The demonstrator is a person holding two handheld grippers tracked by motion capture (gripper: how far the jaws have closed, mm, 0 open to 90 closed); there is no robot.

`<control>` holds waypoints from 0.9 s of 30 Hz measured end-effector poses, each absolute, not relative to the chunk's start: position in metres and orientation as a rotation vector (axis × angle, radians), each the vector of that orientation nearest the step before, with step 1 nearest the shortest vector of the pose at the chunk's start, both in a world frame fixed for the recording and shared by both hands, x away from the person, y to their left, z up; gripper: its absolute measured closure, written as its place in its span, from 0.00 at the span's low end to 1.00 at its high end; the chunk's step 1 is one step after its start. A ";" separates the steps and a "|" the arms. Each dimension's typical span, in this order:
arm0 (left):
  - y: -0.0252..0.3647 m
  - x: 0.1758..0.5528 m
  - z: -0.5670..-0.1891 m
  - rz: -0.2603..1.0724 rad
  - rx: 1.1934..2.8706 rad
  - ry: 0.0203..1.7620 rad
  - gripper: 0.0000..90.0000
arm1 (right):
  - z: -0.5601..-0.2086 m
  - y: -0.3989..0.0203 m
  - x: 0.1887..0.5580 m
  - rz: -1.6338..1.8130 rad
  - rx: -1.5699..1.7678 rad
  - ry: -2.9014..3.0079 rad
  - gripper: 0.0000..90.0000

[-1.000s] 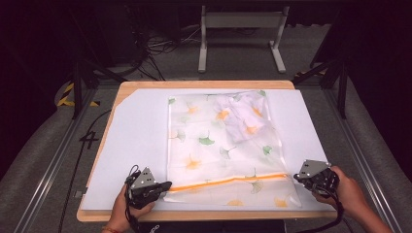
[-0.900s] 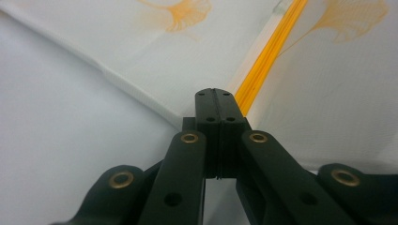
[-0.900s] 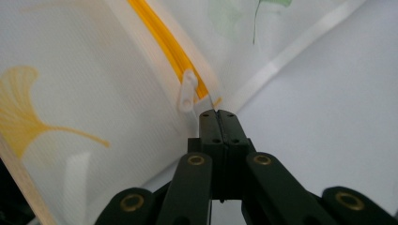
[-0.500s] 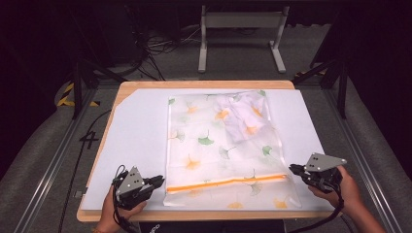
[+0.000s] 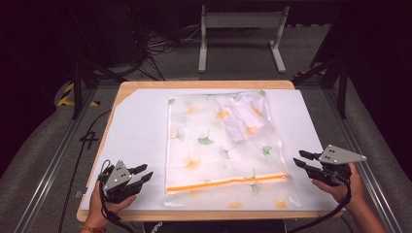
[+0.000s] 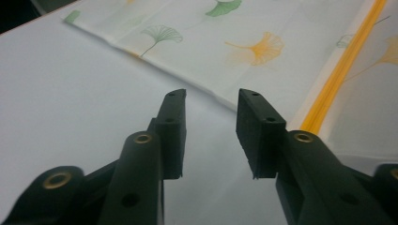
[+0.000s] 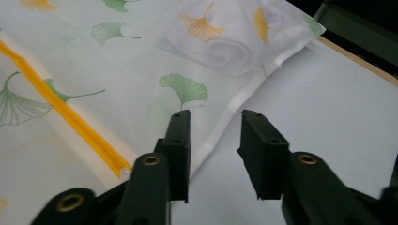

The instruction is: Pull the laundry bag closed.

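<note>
High view: printed bag (image 5: 223,150) laid flat on table (image 5: 141,121), left gripper (image 5: 138,174) and right gripper (image 5: 302,160) just beside it. Fingers of both spread, nothing held. Orange zip strip (image 5: 228,182) likely best pinched at both ends together.

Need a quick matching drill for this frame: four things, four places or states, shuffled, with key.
Things:
1. translucent ginkgo-print zip bag
2. orange zip strip
3. folded white cloth
4. left gripper

Places or states:
A. inside the bag, at its far right corner
B. open, off the bag's left edge, holding nothing
C. flat on the white sheet, mid table
D. runs across the bag near its near edge

Pairs: 1-C, 2-D, 3-A, 4-B
</note>
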State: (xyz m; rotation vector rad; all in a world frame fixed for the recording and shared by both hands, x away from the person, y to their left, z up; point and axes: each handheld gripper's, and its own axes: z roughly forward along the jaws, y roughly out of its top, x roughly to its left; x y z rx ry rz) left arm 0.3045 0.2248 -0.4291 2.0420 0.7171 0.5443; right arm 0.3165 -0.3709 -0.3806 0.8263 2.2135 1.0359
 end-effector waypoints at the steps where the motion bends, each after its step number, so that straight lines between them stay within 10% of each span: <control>1: 0.227 0.305 -0.429 0.547 2.040 0.722 0.68 | -0.382 -0.373 0.317 1.039 0.830 2.213 0.68; 18: 0.264 0.320 -0.447 0.570 1.958 0.908 0.18 | -0.415 -0.400 0.328 1.044 1.016 2.047 0.18; 27: 0.268 0.319 -0.449 0.573 1.911 0.981 0.09 | -0.427 -0.405 0.323 1.016 1.121 1.948 0.10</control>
